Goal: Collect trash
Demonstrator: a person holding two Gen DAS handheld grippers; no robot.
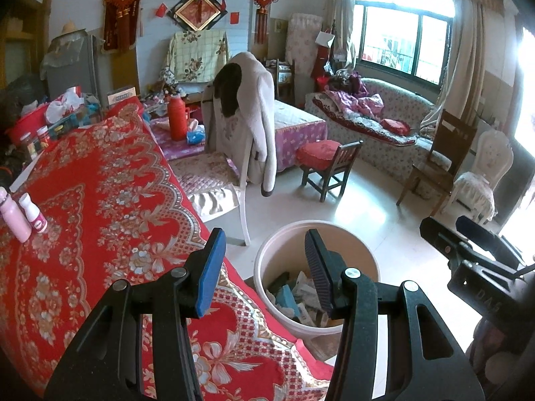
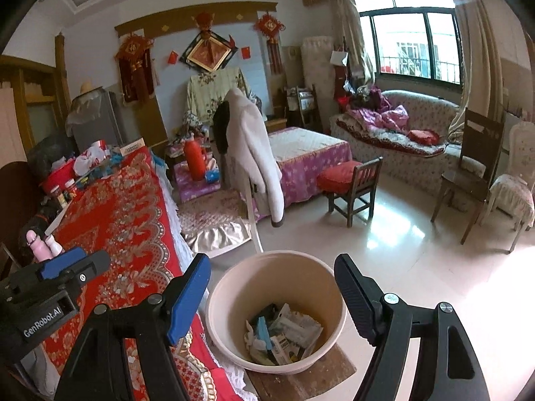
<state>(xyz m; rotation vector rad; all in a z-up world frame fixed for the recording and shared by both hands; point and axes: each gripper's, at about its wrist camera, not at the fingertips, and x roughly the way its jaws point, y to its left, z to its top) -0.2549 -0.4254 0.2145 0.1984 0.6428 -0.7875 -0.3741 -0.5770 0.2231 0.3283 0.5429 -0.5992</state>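
Note:
A pale pink bin (image 1: 267,254) (image 2: 234,284) stands on the floor beside the red-clothed table (image 1: 100,183) (image 2: 127,207). Crumpled paper and wrappers (image 1: 297,295) (image 2: 284,337) lie in its bottom. My left gripper (image 1: 264,250) is open and empty, over the table's edge and the bin's near rim. My right gripper (image 2: 271,277) is open and empty, above the bin. The right gripper also shows in the left wrist view (image 1: 468,244); the left gripper shows in the right wrist view (image 2: 60,274). Two pink bottles (image 1: 23,215) stand on the table at the left.
A chair (image 1: 234,153) draped with a grey coat stands past the bin. A small red-cushioned chair (image 1: 329,163), a purple-covered low table (image 1: 297,127), a sofa (image 1: 384,120) and two more chairs (image 1: 444,153) ring the glossy floor. Clutter (image 1: 60,113) fills the table's far end.

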